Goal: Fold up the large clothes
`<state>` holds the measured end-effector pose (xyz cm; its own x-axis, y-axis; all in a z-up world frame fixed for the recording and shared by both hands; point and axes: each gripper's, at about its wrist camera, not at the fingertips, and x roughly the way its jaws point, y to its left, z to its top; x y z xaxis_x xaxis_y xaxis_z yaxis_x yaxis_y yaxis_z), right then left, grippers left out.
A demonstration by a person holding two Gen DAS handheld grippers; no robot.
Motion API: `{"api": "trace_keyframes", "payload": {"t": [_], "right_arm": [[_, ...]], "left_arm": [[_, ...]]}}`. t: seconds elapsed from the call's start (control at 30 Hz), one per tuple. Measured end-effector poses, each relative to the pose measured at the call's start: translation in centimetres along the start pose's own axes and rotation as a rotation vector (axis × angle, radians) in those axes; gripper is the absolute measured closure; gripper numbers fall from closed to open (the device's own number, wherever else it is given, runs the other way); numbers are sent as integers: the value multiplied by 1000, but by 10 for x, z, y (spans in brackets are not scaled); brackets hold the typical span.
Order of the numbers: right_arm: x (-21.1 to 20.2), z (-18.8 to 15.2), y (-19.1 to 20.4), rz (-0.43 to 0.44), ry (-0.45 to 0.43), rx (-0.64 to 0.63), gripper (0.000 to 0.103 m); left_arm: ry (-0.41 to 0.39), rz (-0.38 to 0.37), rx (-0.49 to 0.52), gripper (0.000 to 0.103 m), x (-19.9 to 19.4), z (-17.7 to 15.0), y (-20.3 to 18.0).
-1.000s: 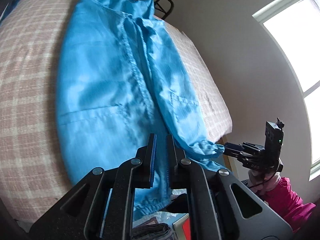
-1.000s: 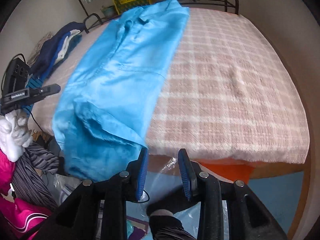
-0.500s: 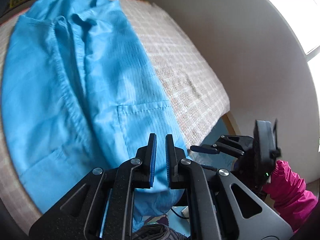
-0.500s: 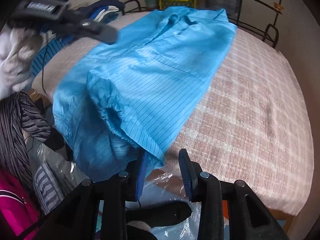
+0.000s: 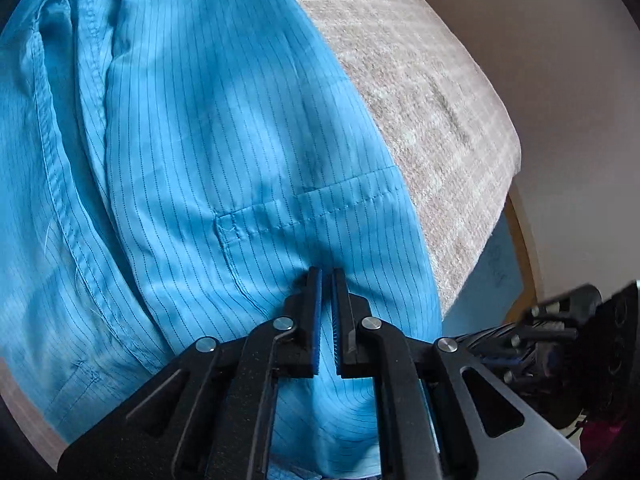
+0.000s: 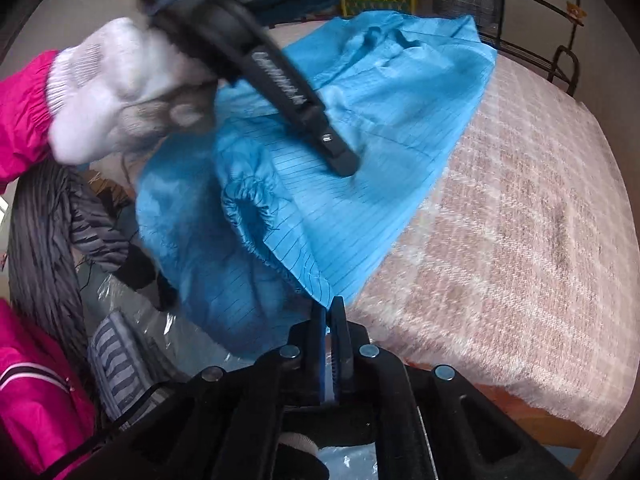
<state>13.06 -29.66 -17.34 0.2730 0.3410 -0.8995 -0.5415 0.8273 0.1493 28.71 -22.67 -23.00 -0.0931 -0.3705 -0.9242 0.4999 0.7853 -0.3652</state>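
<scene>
Bed with pink-and-white checked cover (image 6: 520,200), light-blue pinstriped work garment (image 5: 224,152) spread along it, hem overhanging. Right gripper (image 6: 331,312) clenched on hem corner; left gripper (image 5: 326,280) nearly shut, empty, pressing cloth. Fold starting; likely next, lifting corner toward collar.

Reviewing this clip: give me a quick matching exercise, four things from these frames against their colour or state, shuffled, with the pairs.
1. garment
2. bed cover
3. glove
4. right gripper

A. white
B. pinkish checked
C. jaws shut on a fabric corner
D. blue with thin dark stripes

Pairs: 1-D, 2-B, 3-A, 4-C
</scene>
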Motion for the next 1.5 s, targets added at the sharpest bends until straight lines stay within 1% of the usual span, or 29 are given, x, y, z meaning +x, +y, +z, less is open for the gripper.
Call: {"api": "trace_keyframes", "payload": {"t": [0.17, 0.2, 0.23, 0.27, 0.37, 0.4, 0.43, 0.47, 0.5, 0.57, 0.67, 0.77, 0.8, 0.83, 0.87, 0.93, 0.97, 1.03, 1.1, 1.13, 1.2, 1.23, 1.3, 1.33, 1.37, 1.4, 1.43, 1.47, 1.5], "right_arm": [[-10, -18, 25, 63, 66, -58, 103], [-12, -23, 28, 93, 86, -72, 103], [-15, -27, 30, 105, 86, -82, 103], [-17, -29, 31, 100, 88, -85, 103], [-17, -29, 25, -7, 71, -50, 102], [-15, -27, 20, -34, 61, -39, 92], [-13, -26, 18, -67, 49, -47, 76], [-11, -24, 17, -93, 39, -72, 69], [-8, -22, 17, -107, 36, -99, 66], [1, -18, 17, -125, 37, -154, 66], [10, -12, 19, -99, 23, -226, 66], [27, -8, 26, -67, 36, -310, 72], [34, -8, 28, -65, 48, -321, 77], [41, -7, 27, -48, 74, -315, 94], [47, -6, 25, -31, 105, -291, 100], [49, -7, 21, -4, 140, -235, 103], [43, -7, 21, 12, 140, -209, 103], [22, -7, 21, 65, 106, -128, 103], [-9, -6, 16, 129, 11, 12, 103], [-21, -8, 12, 130, -30, 72, 103], [-31, -15, 3, 60, -75, 164, 103], [-30, -21, -5, 20, -79, 251, 103], [-21, -33, -17, -16, -59, 399, 103], [-13, -40, -20, -21, -44, 493, 103], [-9, -45, -16, 5, -39, 543, 103], [-7, -45, -5, 27, -39, 551, 103], [-6, -42, 9, 29, -32, 522, 103], [-8, -37, 29, 2, -24, 446, 103], [-10, -34, 40, -21, -15, 399, 103]], "left_arm": [[-10, -8, -3, 98, -2, 1, 4], [-11, -10, -2, 98, -6, 1, 5], [-11, -13, -3, 98, -7, 1, 7], [-12, -17, -4, 98, -8, 2, 8], [-13, -24, -2, 98, -8, 2, 9], [-13, -24, -2, 98, -7, 2, 8], [-14, -22, 0, 98, -7, 2, 8], [-15, -20, 3, 98, -7, 2, 8], [-17, -20, 3, 98, -8, 1, 9], [-16, -20, 1, 98, -8, 2, 8], [-12, -23, -5, 98, -8, 1, 7], [-6, -26, -7, 98, -10, 1, 8], [-4, -25, -6, 98, -8, 2, 8], [-4, -25, -7, 98, -8, 2, 8], [-4, -26, -7, 98, -8, 2, 8], [-7, -28, -2, 98, -8, 2, 8], [-10, -29, 1, 98, -8, 1, 8], [-14, -36, 1, 98, -7, 0, 9], [-18, -50, -7, 98, -7, 0, 12], [-20, -57, -11, 98, -7, 0, 14], [-26, -76, -17, 99, -8, -1, 18], [-29, -85, -21, 99, -8, -2, 20], [-34, -97, -27, 99, -8, -2, 23], [-37, -98, -27, 99, -9, -3, 23], [-40, -96, -23, 99, -9, -3, 23], [-43, -96, -18, 99, -9, -4, 24], [-45, -98, -16, 99, -9, -4, 24], [-46, -104, -17, 99, -10, -4, 26], [-47, -110, -22, 99, -10, -4, 27]]}}
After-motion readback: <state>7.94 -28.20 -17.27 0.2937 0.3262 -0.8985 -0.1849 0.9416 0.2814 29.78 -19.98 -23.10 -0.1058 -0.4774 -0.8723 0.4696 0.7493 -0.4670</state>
